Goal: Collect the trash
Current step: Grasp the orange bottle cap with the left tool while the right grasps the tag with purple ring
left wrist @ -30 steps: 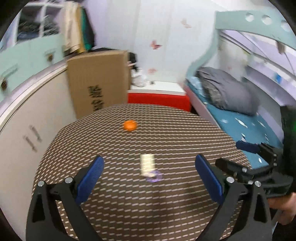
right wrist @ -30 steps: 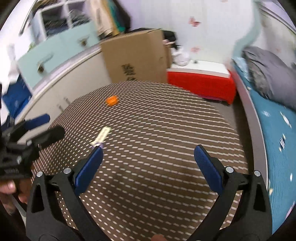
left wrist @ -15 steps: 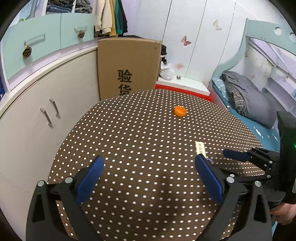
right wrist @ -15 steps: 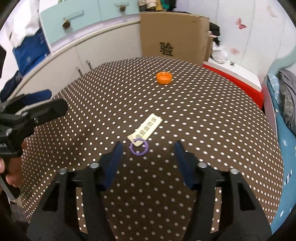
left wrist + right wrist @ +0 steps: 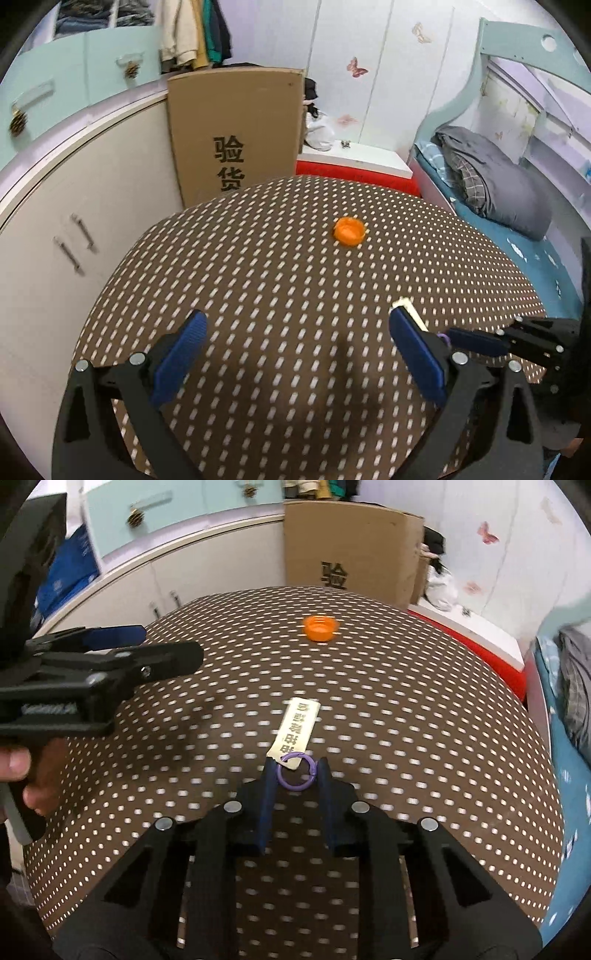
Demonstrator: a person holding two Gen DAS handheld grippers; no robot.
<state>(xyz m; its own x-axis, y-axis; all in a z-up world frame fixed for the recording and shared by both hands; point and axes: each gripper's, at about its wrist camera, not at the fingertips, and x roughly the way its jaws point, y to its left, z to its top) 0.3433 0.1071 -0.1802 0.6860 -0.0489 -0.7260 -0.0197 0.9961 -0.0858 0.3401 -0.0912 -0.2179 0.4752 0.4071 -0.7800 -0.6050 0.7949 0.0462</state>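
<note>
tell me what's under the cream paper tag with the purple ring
The cream paper tag lies flat on the brown dotted tablecloth, its purple ring between the right gripper fingers. Only cloth shows around it; anything beneath the tag itself is covered.

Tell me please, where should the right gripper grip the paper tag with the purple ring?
Probably at the purple ring, from above, along the tag's length: the paper tag lies flat on the table, while the ring offers edges. The right gripper already brackets it.

Child's bedroom (bed (image 5: 517,229), wardrobe (image 5: 55,206))
</note>
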